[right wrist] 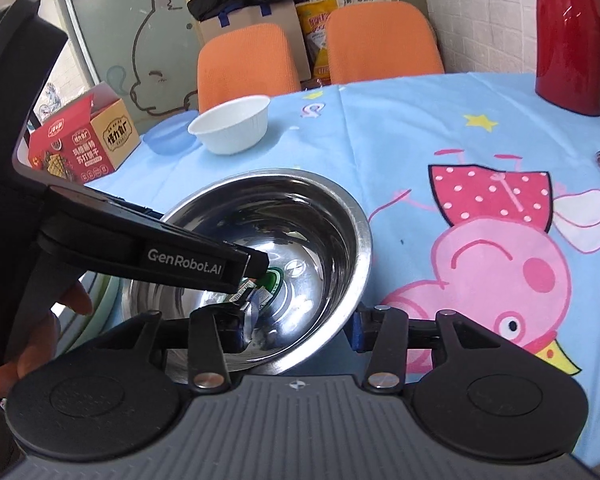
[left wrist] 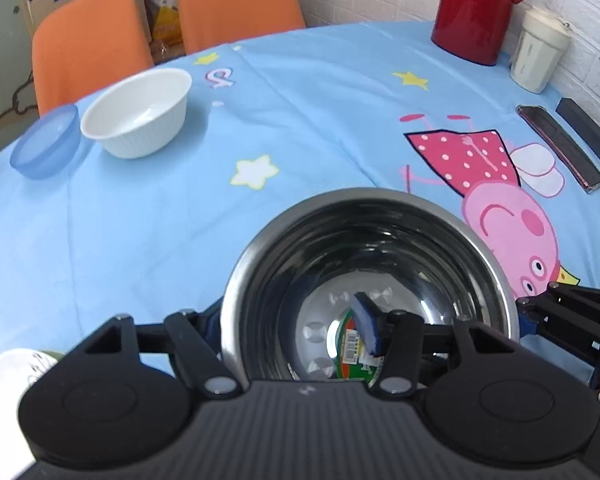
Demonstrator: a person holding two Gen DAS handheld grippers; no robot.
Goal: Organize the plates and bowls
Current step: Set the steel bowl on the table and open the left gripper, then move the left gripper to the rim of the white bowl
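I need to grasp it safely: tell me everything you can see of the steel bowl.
The steel bowl is round, shiny metal, upright and empty, with a green barcoded sticker inside its bottom. Each gripper straddles its rim, one finger inside, one outside: the left gripper and the right gripper. It is over the blue tablecloth.

The desk's cloth [left wrist: 300, 120] was sky blue, printed with yellow stars and a pink pig in a red, white-dotted dress. On it stood a shiny steel bowl [left wrist: 496, 264] with a green-and-red label inside, a white ribbed bowl [left wrist: 140, 116] and a translucent blue bowl [left wrist: 46, 148]. The thermos [left wrist: 476, 8] was glossy red and the chairs [left wrist: 88, 40] orange.
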